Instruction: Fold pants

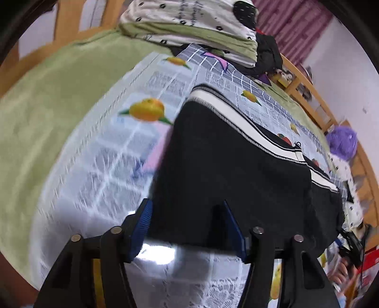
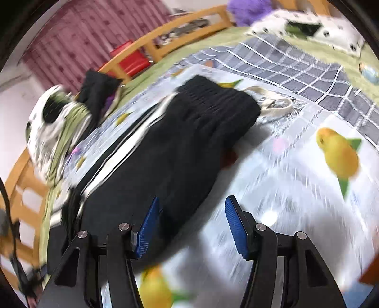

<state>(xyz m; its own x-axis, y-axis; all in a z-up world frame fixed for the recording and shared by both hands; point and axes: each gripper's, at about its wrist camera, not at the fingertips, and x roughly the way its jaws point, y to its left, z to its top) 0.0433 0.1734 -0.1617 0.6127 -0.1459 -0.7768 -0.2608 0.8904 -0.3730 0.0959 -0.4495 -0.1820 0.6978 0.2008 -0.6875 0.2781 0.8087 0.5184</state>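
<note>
In the left wrist view, a green sheet (image 1: pixel 47 99) covers the bed on the left, with a wooden rail (image 1: pixel 64 21) behind it. Next comes a white cloth (image 1: pixel 99 165) printed with oranges and grey grid lines, spread over the sheet. The left gripper (image 1: pixel 187 227) sits low in the middle, its blue pads apart; the near edge of the black pants (image 1: pixel 225 161) lies between them, but the pads do not press on it. The pants lie flat on the cloth, their white side stripe (image 1: pixel 248 125) running away to the right. At the top, a pile of spotted white and green bedding (image 1: pixel 189 23) rests at the far end of the bed, with dark clothes (image 1: pixel 267 56) beside it. Farther right a purple fluffy thing (image 1: pixel 342 142) sits by the rail, and a hand (image 1: pixel 341 274) shows blurred at the lower right edge.

In the right wrist view, the same bedding (image 2: pixel 54 132) lies at the left by the rail (image 2: pixel 165 30), against a dark pink curtain (image 2: pixel 78 40), with a red box (image 2: pixel 130 59) behind the rail. The pants (image 2: pixel 165 147) stretch from lower left up to the middle, folded lengthwise, the gathered waistband (image 2: pixel 220 101) at the far end and a white drawstring (image 2: pixel 277 104) trailing out of it. The right gripper (image 2: pixel 191 225) has its jaws apart; the left pad (image 2: pixel 148 227) overlaps the edge of the pants, the other stands over bare cloth (image 2: pixel 296 189), and nothing is clamped. A grey checked blanket (image 2: pixel 296 66) lies beyond the cloth to the right.
</note>
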